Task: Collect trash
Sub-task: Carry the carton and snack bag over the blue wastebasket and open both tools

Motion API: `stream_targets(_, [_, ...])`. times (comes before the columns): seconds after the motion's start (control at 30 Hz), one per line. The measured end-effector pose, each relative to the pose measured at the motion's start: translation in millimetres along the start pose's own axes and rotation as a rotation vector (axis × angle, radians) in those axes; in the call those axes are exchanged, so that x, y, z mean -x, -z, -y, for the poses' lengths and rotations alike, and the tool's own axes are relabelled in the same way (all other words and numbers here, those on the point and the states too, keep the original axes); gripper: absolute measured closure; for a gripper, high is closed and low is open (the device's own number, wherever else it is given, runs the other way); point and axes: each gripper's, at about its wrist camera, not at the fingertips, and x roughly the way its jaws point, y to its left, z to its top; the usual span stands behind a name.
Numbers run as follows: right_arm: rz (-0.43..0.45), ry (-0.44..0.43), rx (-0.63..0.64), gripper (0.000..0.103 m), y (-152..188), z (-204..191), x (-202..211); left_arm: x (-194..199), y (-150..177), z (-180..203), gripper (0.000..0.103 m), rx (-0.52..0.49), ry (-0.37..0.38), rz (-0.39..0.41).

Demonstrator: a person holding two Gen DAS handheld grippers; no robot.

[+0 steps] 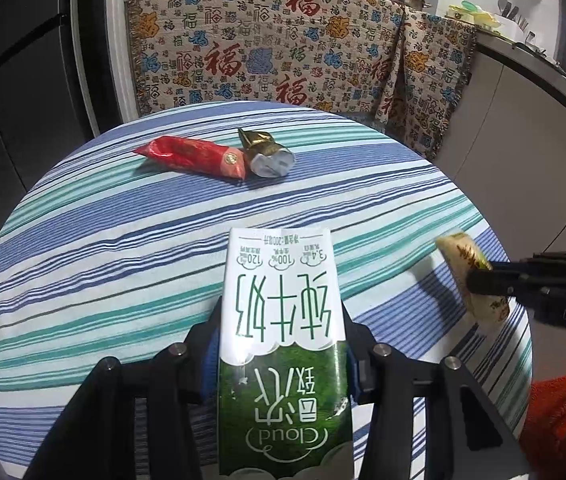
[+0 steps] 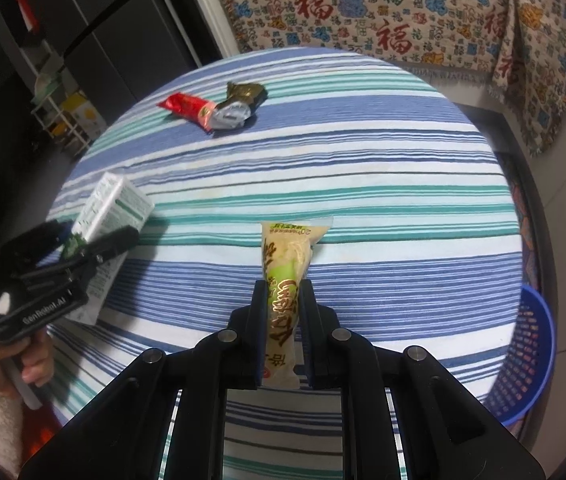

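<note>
A green and white milk carton is clamped between the fingers of my left gripper, held above the striped table; the right wrist view shows the same carton in that left gripper at the left. My right gripper is shut on a yellow-green snack wrapper, which sticks out ahead of the fingers. The left wrist view has this wrapper and the right gripper at the right edge. A red wrapper and a gold and silver wrapper lie together at the table's far side.
The round table carries a blue, teal and white striped cloth. A blue perforated basket stands on the floor beside the table at the right. A patterned cloth drapes furniture behind the table. A dark fridge stands at the left.
</note>
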Motion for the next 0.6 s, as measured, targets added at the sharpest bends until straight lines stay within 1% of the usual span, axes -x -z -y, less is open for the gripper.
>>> stream_targets(0.1, [0.025, 0.002, -0.019, 0.09, 2, 20, 20, 1, 2, 16, 0.055, -0.01, 0.016, -0.012])
stream_targets(0.2, [0.058, 0.048, -0.022, 0.09, 9, 52, 51, 12, 0, 47, 0.055, -0.045, 0.049, 0.004])
stream_targets(0.3, [0.073, 0.117, -0.035, 0.09, 18, 91, 79, 20, -5, 91, 0.055, -0.05, 0.143, 0.008])
stream_targets(0.43, [0.082, 0.199, -0.085, 0.09, 32, 148, 109, 21, -19, 166, 0.055, -0.096, 0.267, -0.003])
stream_targets(0.5, [0.086, 0.225, -0.112, 0.09, 37, 176, 122, 19, -26, 197, 0.055, -0.122, 0.305, -0.008])
stream_targets(0.53, [0.089, 0.236, -0.126, 0.09, 40, 188, 126, 16, -30, 222, 0.055, -0.141, 0.325, -0.01])
stream_targets(0.6, [0.097, 0.255, -0.148, 0.09, 44, 210, 130, 7, -34, 253, 0.055, -0.162, 0.345, -0.018])
